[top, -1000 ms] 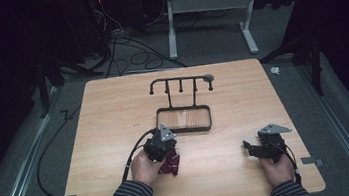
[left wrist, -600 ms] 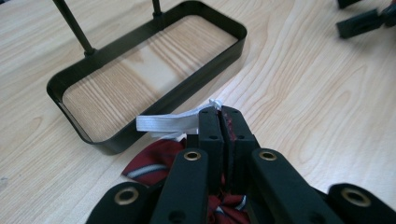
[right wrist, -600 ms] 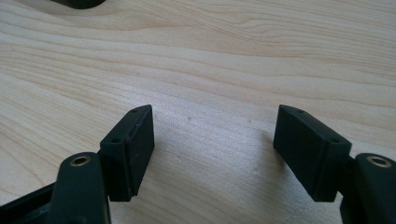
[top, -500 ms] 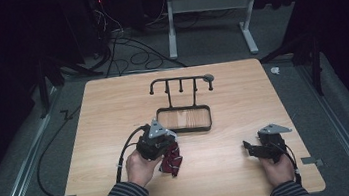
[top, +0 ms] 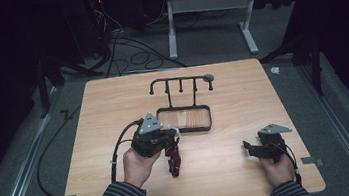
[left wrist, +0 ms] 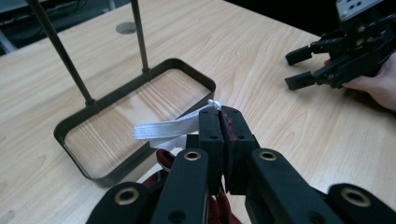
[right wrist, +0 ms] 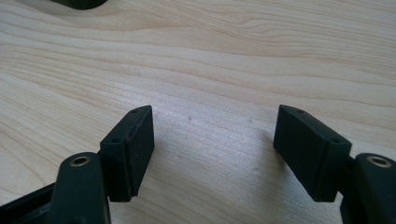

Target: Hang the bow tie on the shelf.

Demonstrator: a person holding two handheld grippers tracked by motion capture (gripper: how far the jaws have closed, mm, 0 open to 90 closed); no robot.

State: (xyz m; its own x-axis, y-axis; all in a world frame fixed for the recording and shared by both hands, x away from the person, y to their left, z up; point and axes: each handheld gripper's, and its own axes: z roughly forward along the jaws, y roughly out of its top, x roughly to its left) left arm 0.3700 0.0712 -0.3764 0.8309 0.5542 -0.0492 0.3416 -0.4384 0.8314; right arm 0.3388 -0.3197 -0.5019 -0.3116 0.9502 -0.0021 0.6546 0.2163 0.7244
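Now I have the left gripper (top: 166, 138) raised off the table (top: 113, 105) since a second ago, jaws clamped on the red strap (top: 173, 157) hanging just before the rack (top: 181, 83), ready for hooking, while the right gripper (top: 249, 148) rests with jaws apart.

Right gripper (right wrist: 214, 149): jaws stand wide apart, nothing between them, low over bare light-wood bench (right wrist: 224, 60). Dark curved edge of an object (right wrist: 79, 3) at top left, unidentifiable.
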